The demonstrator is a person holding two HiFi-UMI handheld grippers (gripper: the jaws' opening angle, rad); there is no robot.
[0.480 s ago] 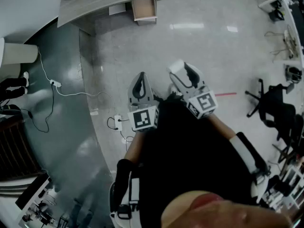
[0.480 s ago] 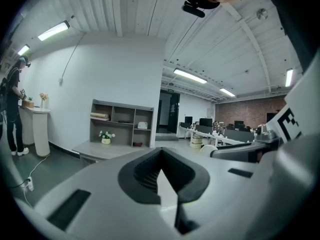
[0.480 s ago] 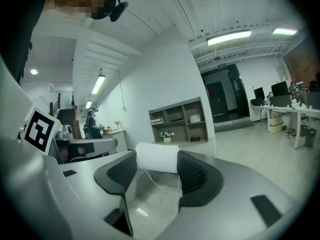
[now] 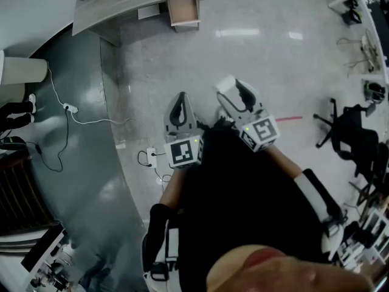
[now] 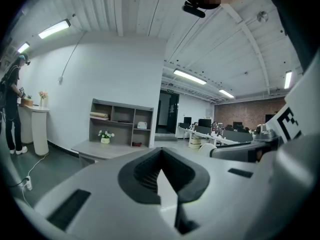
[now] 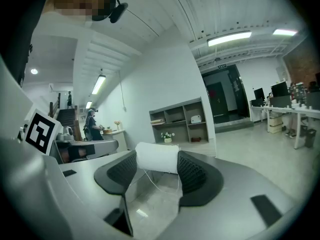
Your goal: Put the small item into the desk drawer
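Observation:
My right gripper (image 4: 236,92) is shut on a small white roll (image 4: 226,84), held up in front of the person's chest; in the right gripper view the roll (image 6: 156,157) sits crosswise between the two black pads (image 6: 192,174). The left gripper (image 4: 180,104) is beside it at the left, shut with nothing in it; its pads (image 5: 142,171) meet at the tip in the left gripper view. Far ahead, at the top of the head view, a grey curved desk (image 4: 130,3) stands with its wooden drawer (image 4: 184,11) pulled open.
White cables and a power strip (image 4: 71,107) lie on the floor at the left, another socket block (image 4: 151,156) near the person's feet. A black office chair (image 4: 351,135) stands at the right. A white pedestal (image 4: 24,70) and a person's shoes (image 4: 17,111) are at the far left.

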